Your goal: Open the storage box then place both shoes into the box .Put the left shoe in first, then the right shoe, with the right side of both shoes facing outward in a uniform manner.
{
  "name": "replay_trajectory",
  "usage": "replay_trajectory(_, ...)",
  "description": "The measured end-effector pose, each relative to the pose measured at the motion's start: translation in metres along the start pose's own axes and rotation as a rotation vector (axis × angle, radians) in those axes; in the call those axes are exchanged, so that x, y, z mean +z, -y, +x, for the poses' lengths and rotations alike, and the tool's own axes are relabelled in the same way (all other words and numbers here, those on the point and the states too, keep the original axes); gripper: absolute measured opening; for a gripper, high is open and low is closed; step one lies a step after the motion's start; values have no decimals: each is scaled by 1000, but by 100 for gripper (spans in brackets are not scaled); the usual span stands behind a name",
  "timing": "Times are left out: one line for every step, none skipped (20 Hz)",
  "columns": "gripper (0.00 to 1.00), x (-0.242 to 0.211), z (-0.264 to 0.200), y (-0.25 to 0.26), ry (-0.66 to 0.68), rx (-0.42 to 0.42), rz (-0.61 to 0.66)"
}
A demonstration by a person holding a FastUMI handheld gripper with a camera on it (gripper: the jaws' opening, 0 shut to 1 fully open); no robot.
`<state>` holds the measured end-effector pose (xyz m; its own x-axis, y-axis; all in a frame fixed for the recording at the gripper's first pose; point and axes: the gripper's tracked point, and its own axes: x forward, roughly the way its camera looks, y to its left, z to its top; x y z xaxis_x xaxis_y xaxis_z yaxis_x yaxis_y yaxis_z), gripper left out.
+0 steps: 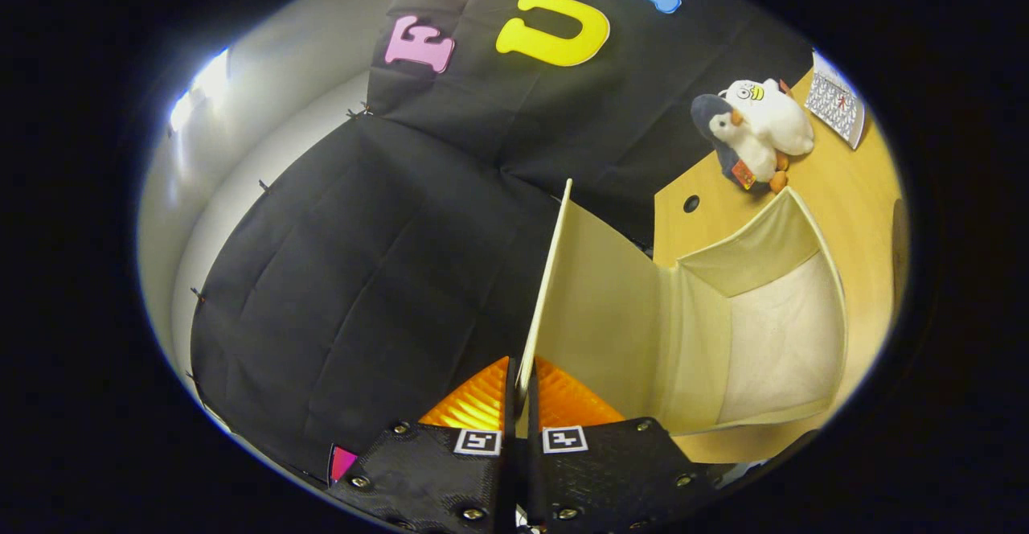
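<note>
My claw is pinching the thin edge of the storage box's cream lid, both orange fingers pressed on it, lid raised. To the right the open box sits on the wooden table, below a plush penguin. I judge opening nearly done; next I must let go and fetch the left shoe.

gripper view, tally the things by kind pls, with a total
storage box, lid open and pinched in the gripper: 1
plush toys: 2
calendar card: 1
wooden table: 1
total: 5
</note>
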<state>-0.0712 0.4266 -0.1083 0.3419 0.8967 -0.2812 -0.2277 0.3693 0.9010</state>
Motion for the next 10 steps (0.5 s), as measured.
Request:
replay_trajectory(4, -4, 6, -6, -1, 1, -5)
replay_trajectory(4, -6, 12, -9, -2, -2, -11)
replay_trajectory(5, -9, 18, -10, 0, -6, -18)
replay_trajectory(5, -10, 23, -11, 4, -16, -22)
replay_trajectory(8, -10, 24, -13, 6, -16, -30)
replay_trajectory(10, -7, 21, -16, 9, -14, -41)
replay_trajectory(16, -7, 26, -15, 15, -26, -62)
replay_trajectory(24, -2, 23, -14, 25, -34, -85)
replay_trajectory(43, 1, 20, -15, 43, -42, -112)
replay_trajectory(51, 6, 17, -14, 60, -50, -142)
